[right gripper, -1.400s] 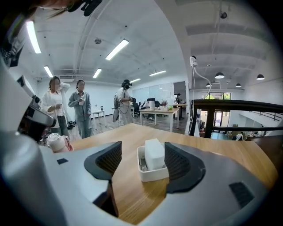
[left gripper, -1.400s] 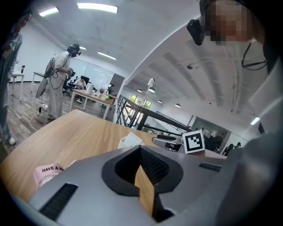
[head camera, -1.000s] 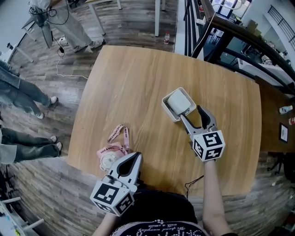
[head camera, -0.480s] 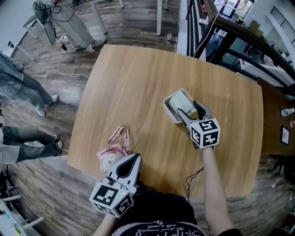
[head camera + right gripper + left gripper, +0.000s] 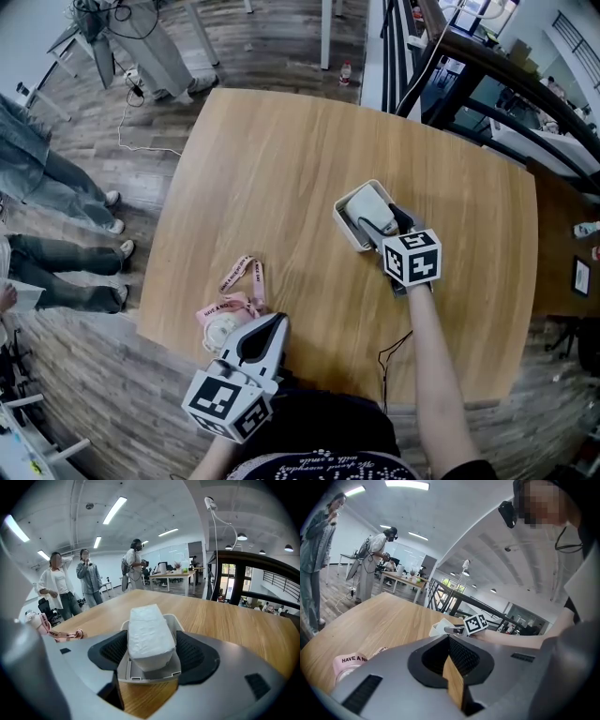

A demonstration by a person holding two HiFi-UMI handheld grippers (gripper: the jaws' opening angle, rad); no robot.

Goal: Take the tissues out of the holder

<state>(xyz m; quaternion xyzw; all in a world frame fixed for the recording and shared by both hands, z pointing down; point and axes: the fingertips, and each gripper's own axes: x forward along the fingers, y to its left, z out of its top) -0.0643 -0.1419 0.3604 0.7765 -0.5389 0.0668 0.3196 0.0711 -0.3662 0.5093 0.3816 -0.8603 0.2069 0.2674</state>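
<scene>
A pale grey tissue holder point(image 5: 349, 225) lies right of the middle of the wooden table point(image 5: 262, 159). A white pack of tissues point(image 5: 367, 206) stands up out of it. My right gripper point(image 5: 382, 222) is open over the holder's near end, one jaw on each side. In the right gripper view the tissue pack point(image 5: 149, 632) and the holder point(image 5: 123, 672) fill the gap between the black pads point(image 5: 105, 653). Whether the pads touch the holder's walls is unclear. My left gripper point(image 5: 277, 321) is shut and holds nothing at the table's near edge, its jaws point(image 5: 452, 644) pointing at the holder point(image 5: 438, 629).
A pink printed lanyard with a round item point(image 5: 228, 309) lies just left of the left gripper, also visible as a pink lanyard point(image 5: 347, 660) close by. A black cable point(image 5: 392, 361) hangs at the near edge. People point(image 5: 47, 202) stand left of the table; a railing point(image 5: 487, 66) runs behind it.
My right gripper has slid forward from behind the holder until its jaws straddle the holder's near end and the tissue pack. The left gripper has stayed still.
</scene>
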